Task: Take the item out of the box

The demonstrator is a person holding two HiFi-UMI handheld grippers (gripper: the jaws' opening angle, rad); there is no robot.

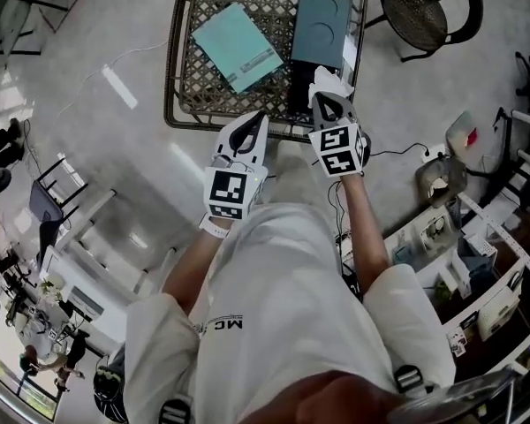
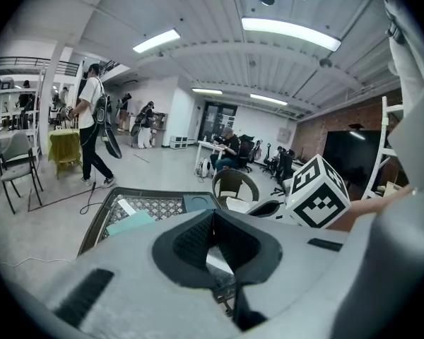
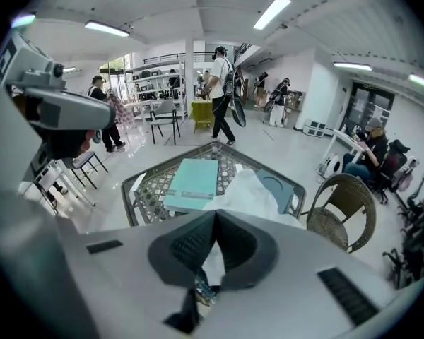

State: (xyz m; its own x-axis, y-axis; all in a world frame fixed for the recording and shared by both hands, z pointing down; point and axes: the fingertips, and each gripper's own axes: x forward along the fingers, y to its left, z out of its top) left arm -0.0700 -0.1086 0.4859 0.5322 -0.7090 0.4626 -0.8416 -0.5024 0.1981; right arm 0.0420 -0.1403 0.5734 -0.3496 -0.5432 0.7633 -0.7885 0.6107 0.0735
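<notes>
The right hand-held gripper (image 3: 213, 217) is clamped on the white wrapped item (image 3: 246, 193), at the near edge of the dark box (image 1: 322, 25) on the worktop's (image 1: 180, 95) right side. Pinch firmly and draw it straight up, so the wrapping doesn't snag. The left hand-held gripper (image 1: 256, 120) is closed and empty, and could steady the box.

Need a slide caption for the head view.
Right tool pinches white wrapping over the lattice table; left tool shut, empty, beside it.

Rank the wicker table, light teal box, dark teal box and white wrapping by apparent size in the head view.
1. wicker table, clearly largest.
2. light teal box and dark teal box: too alike to separate.
3. white wrapping, smallest.
</notes>
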